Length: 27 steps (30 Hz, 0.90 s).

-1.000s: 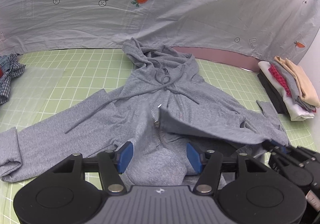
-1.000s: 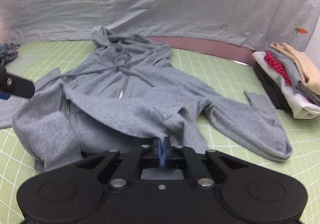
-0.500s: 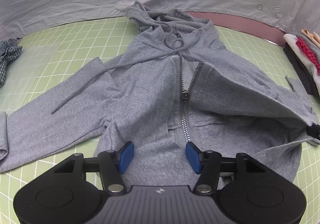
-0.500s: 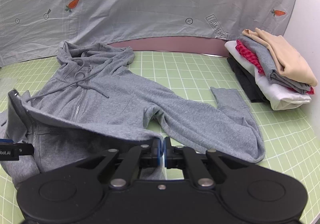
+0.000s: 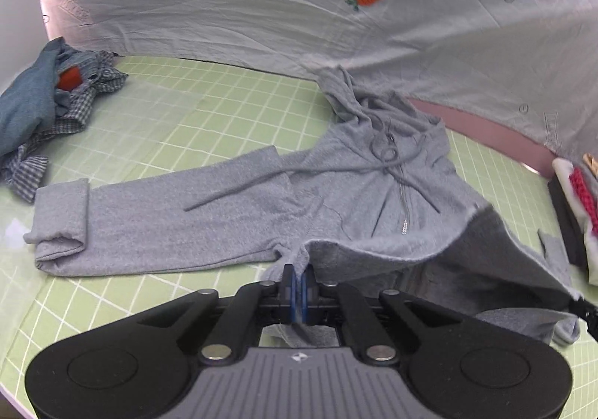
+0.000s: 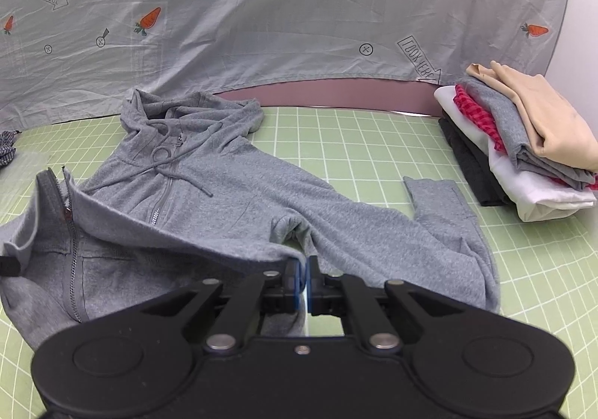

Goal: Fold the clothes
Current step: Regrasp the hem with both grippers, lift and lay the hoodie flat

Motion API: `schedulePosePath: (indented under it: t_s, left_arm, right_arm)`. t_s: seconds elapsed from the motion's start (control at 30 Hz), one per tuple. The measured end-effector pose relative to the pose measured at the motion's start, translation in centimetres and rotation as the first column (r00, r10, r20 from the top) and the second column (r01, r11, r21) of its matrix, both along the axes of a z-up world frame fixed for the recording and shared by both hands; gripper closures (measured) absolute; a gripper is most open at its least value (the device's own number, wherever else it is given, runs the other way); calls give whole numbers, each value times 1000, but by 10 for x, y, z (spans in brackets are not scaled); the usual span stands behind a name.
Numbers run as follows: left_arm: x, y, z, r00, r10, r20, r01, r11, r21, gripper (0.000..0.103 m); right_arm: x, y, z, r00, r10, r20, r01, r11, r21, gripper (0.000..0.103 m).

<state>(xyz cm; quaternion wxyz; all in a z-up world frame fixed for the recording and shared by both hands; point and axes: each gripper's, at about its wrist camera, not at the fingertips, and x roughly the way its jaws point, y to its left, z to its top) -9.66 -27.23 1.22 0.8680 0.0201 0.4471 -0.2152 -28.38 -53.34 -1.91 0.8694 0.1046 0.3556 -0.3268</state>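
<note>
1. Hoodie, grey zip-up fleece, lies face-up on green grid mat, sleeves spread
2. Left gripper and right gripper each pinch its lifted hem
3. Soft, floppy, probably light; hem corners suit gripping

Right wrist view. We see the right tongs closed on the raised bottom edge of the grey hoodie, which lies front-up on the green gridded table. Its hood points toward the grey printed sheet at the back; the zipper is partly open, and one sleeve extends right, bent at the cuff. A stack of folded clothes sits at the far right. We note a dark tip of the left tongs at the left border, touching the hoodie.
</note>
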Motion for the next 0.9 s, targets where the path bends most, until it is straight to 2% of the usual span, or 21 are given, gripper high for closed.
schedulePosePath:
  t_s: [0.17,0.37,0.53,0.67,0.8,0.9]
  left_arm:
    - [-13,45,29,997,80,-17,-82,987,-140,100]
    - [-51,62,31,997,67,-30,-71,982,-176,100]
    - [-84,77,24,1000,-25,-3,24,993,-120,100]
    - [-109,101,1,998,-39,-58,33,994,-101,99]
    - [-126,115,-39,993,-88,-79,84,995,-45,98]
    - [-130,118,-65,988,-106,-110,108,994,11,92]
  right_arm:
    - [-28,-1,12,999,3,32,-3,1000,-2,100]
    - [-66,8,22,996,-8,87,6,1000,25,100]
    - [-100,26,29,992,-45,117,42,999,30,100]
    - [-127,46,30,990,-91,112,87,996,36,100]
    - [-147,75,11,995,-92,49,91,995,30,100]
    - [-159,90,-15,994,-105,3,105,993,60,99]
